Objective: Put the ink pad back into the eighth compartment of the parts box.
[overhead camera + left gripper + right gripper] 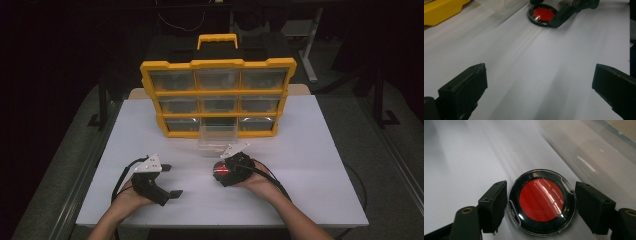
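Note:
A round black case with a red centre and a clear lid (541, 200) lies flat on the white table (300, 165). My right gripper (541, 206) is shut on it, one pad against each side of its rim. From above, the case (221, 171) glows red at the tip of that gripper (223, 172), just in front of a clear drawer (216, 137). My left gripper (171, 180) rests at the left with its jaws wide apart. In its own view, the left gripper (539, 87) has only bare table between its pads, and the case (543, 13) sits farther off.
A yellow organiser (217, 95) with rows of clear drawers stands at the back of the table. Its bottom middle drawer is pulled out toward me, and the drawer's clear wall (599, 152) lies close beside the case. Cables trail from both grippers toward the table's front edge.

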Demonstrator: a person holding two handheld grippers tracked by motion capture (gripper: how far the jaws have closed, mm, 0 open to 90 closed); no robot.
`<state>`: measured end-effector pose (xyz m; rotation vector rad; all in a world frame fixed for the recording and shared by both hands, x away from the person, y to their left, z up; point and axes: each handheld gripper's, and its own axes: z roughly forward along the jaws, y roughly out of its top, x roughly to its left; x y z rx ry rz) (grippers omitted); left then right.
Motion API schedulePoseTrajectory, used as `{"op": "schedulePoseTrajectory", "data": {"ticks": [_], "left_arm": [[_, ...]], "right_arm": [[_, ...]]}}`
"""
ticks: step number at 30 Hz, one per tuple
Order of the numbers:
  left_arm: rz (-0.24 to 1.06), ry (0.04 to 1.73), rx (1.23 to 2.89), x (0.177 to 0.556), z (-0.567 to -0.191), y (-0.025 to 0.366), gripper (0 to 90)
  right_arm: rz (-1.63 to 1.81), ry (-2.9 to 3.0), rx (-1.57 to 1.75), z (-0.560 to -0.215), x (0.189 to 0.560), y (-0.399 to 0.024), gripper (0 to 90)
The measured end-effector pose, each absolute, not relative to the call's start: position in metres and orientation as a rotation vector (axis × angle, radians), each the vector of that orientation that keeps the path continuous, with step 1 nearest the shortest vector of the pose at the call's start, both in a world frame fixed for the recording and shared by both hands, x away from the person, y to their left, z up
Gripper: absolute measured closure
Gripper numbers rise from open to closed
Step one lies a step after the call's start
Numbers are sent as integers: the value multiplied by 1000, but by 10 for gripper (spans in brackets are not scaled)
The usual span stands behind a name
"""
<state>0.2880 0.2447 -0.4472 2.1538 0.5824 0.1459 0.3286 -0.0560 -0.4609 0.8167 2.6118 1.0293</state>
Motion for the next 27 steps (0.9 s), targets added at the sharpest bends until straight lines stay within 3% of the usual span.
{"op": "schedulePoseTrajectory", "data": {"ticks": [27], "left_arm": [[150, 589, 2152, 289, -447, 245, 0]], "right_arm": [[1015, 2623, 819, -456, 323, -58, 287]]}}
